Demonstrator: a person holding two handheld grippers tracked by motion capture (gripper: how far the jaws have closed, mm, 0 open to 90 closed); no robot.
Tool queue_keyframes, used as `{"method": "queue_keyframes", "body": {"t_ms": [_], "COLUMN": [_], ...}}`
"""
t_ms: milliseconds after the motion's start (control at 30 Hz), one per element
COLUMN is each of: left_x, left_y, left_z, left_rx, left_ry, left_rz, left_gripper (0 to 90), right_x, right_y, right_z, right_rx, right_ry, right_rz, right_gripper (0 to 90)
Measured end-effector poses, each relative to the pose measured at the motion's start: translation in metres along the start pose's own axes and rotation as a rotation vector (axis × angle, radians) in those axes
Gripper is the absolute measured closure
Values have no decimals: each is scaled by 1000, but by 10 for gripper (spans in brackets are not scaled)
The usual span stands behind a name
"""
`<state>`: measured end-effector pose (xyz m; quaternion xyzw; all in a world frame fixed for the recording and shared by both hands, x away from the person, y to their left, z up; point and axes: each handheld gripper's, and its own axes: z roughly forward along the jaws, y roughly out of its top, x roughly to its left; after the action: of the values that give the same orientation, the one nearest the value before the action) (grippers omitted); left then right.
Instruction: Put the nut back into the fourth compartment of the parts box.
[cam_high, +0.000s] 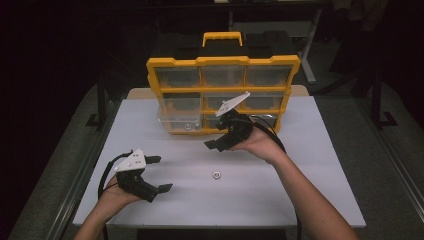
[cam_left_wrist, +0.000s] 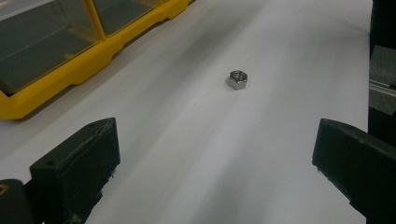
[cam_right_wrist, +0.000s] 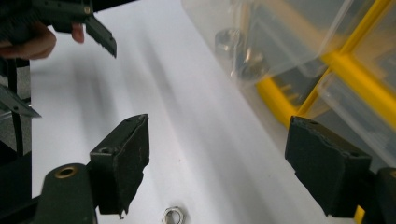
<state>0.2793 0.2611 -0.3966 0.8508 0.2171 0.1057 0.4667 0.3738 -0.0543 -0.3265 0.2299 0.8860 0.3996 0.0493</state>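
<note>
The white bench (cam_high: 310, 165) is being taken up at its far edge by the yellow organiser (cam_high: 222, 95), one clear drawer (cam_high: 180, 121) being left pulled out; the nut (cam_high: 216, 175) is lying flat in front of that organiser, with no long axis to speak of; the right gripper (cam_high: 220, 142) is being held nearer it, fingers (cam_right_wrist: 122, 163) apart and empty, the nut lying just below and between them; the left gripper (cam_high: 159, 174) is being kept farther off, fingers (cam_left_wrist: 77, 165) apart.

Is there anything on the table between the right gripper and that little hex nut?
Nothing visible. The nut lies alone on the bare white table, and the open right gripper hangs above and behind it, with only bare tabletop between them. The yellow organizer stands farther back.
</note>
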Motion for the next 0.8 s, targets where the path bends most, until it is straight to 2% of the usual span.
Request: {"method": "queue_keyframes", "body": {"t_ms": [300,367,400,467,533,567,700,800], "left_x": [0,-1,-1,-1,-1,-1,-1,-1], "left_y": [0,0,0,0,0,0,0,0], "left_z": [0,0,0,0,0,0,0,0], "left_rx": [0,1,1,-1,-1,-1,8,17], "left_ry": [-1,-2,-2,-2,-1,-2,-2,-2], "left_rz": [-2,-6,-9,-10,-11,-10,0,4], "left_gripper": [10,10,10,10,10,10,10,10], "right_x": [7,9,9,11,11,13,16,17], "right_y": [-22,-27,-30,-33,-38,-40,-49,-55], "right_z": [16,19,20,23,25,26,31,35], "right_rx": [37,41,45,48,52,51,62,83], "right_ry": [3,11,3,12,2,12,10,5], "right_rz": [4,22,7,34,18,45,55,43], "right_gripper": [215,217,220,220,226,229,250,278]}}
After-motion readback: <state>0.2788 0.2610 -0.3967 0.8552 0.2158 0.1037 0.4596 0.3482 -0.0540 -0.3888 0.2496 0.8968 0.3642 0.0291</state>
